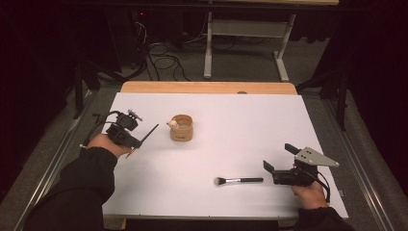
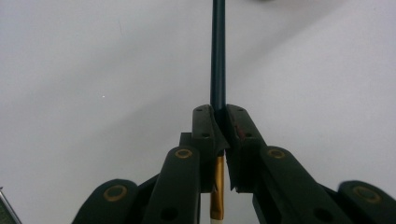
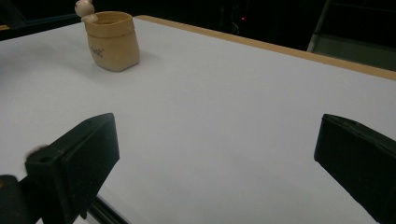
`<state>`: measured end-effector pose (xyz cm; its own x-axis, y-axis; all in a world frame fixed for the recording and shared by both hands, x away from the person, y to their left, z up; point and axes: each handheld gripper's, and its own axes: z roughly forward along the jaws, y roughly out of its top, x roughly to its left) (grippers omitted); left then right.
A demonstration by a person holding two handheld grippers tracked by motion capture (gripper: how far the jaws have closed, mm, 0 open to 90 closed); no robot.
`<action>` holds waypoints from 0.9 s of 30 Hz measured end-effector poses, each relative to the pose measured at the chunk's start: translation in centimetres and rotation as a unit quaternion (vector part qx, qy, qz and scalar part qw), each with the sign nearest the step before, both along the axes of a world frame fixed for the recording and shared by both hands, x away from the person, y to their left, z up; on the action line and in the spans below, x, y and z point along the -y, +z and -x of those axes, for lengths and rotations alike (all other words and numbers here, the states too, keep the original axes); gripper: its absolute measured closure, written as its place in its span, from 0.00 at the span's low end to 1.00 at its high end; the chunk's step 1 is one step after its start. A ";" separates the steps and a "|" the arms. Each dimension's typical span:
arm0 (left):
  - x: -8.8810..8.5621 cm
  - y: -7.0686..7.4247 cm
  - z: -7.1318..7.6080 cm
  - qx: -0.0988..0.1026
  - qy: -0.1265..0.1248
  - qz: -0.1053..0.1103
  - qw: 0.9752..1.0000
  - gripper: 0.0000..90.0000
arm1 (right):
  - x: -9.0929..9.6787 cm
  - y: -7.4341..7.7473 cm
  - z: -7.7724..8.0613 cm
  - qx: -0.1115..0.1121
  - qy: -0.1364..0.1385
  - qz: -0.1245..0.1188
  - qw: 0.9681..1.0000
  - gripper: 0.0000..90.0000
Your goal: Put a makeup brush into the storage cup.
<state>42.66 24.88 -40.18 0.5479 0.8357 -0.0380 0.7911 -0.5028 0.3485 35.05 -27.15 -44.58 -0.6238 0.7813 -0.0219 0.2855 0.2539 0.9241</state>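
Observation:
My left gripper [image 1: 137,141] hovers over the left side of the white table [image 1: 231,120], shut on a thin brush [image 1: 149,133]. The brush's dark handle points towards a tan wooden cup [image 1: 182,128]. In the left gripper view the jaws clamp the dark handle [image 2: 218,56] just above a gold ferrule [image 2: 217,186], with my left gripper [image 2: 219,113] over bare table. My right gripper [image 1: 278,157] rests at the front right, open and holding nothing. A second brush [image 1: 238,180], black-handled with a fluffy head, lies just left of it. The right gripper view shows my right gripper [image 3: 219,140] with its jaws wide apart and the cup [image 3: 112,42] far off.
A small pale figure [image 1: 171,124] perches on the cup's rim. A wooden strip [image 1: 207,87] runs along the table's far edge. Beyond it are floor cables [image 1: 163,62] and a white desk frame [image 1: 245,33].

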 end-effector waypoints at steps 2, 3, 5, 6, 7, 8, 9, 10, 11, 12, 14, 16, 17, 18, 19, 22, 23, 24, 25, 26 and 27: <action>0.0 0.4 0.2 0.002 -0.002 -0.002 1.000 0.93 | 0.0 0.0 0.0 0.000 0.000 0.000 1.000 0.01; 0.0 0.6 0.3 0.003 -0.005 -0.005 1.000 0.93 | 0.0 0.0 0.0 0.000 0.000 0.001 1.000 0.01; 0.0 1.1 0.5 0.005 -0.006 -0.009 1.000 0.93 | 0.0 0.0 0.0 0.000 0.000 0.001 1.000 0.01; 0.0 1.4 0.7 0.006 -0.006 -0.008 1.000 0.92 | 0.0 0.0 0.0 0.000 0.000 0.001 1.000 0.01; 0.0 1.7 0.8 0.007 -0.007 -0.008 1.000 0.92 | 0.0 0.0 0.0 0.000 0.000 0.001 1.000 0.01; 0.0 2.1 0.9 0.011 -0.007 -0.008 1.000 0.92 | 0.0 0.0 0.0 0.000 0.000 0.001 1.000 0.01; -0.1 2.4 1.0 0.013 -0.008 -0.008 1.000 0.92 | 0.0 0.0 0.0 0.000 0.000 0.001 1.000 0.01; -0.1 2.7 1.1 0.015 -0.009 -0.009 1.000 0.92 | 0.0 0.0 0.0 0.000 0.000 0.001 1.000 0.01; -0.1 3.0 1.2 0.017 -0.010 -0.008 1.000 0.92 | -0.1 0.0 0.0 0.000 0.001 0.001 1.000 0.01; -0.1 3.2 1.3 0.018 -0.010 -0.008 1.000 0.92 | -0.1 0.0 0.0 0.000 0.001 0.002 1.000 0.01; -0.1 3.6 1.5 0.020 -0.013 -0.010 1.000 0.92 | -0.1 0.0 0.0 0.000 0.001 0.002 1.000 0.01; 0.0 3.8 1.7 0.020 -0.014 -0.009 1.000 0.92 | -0.1 0.0 0.0 0.000 0.001 0.002 1.000 0.01; 0.1 3.8 1.8 0.021 -0.016 -0.009 1.000 0.92 | -0.1 0.0 0.0 0.000 0.001 0.002 1.000 0.01; 0.3 3.8 1.8 0.021 -0.019 -0.009 1.000 0.92 | -0.1 0.0 0.0 0.000 0.001 0.002 1.000 0.01; 0.5 3.8 1.9 0.022 -0.022 -0.009 0.999 0.92 | -0.1 0.0 0.0 0.000 0.001 0.002 1.000 0.01; 1.3 3.9 2.2 0.022 -0.038 -0.005 0.999 0.92 | 0.0 0.0 0.0 0.000 0.000 0.001 1.000 0.01; 1.9 3.9 2.3 0.022 -0.048 -0.004 0.999 0.92 | 0.0 0.0 0.0 -0.001 -0.001 0.001 1.000 0.01; 1.9 3.9 2.3 0.022 -0.048 -0.004 0.999 0.92 | 0.0 0.0 0.0 -0.001 -0.001 0.001 1.000 0.01; 2.3 3.9 2.4 0.021 -0.056 -0.006 0.998 0.92 | 0.0 0.0 0.0 -0.001 0.000 0.001 1.000 0.01; 2.6 3.9 2.5 0.021 -0.058 -0.005 0.998 0.92 | 0.0 0.0 0.0 -0.001 0.000 0.001 1.000 0.01; 3.2 3.9 2.6 0.020 -0.067 -0.006 0.998 0.92 | 0.0 0.0 0.0 0.000 0.000 0.001 1.000 0.01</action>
<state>40.10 21.72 -36.29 0.6562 0.7546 -0.0049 0.7017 -0.6078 0.3718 35.03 -27.11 -44.59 -0.6231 0.7818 -0.0228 0.2866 0.2554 0.9234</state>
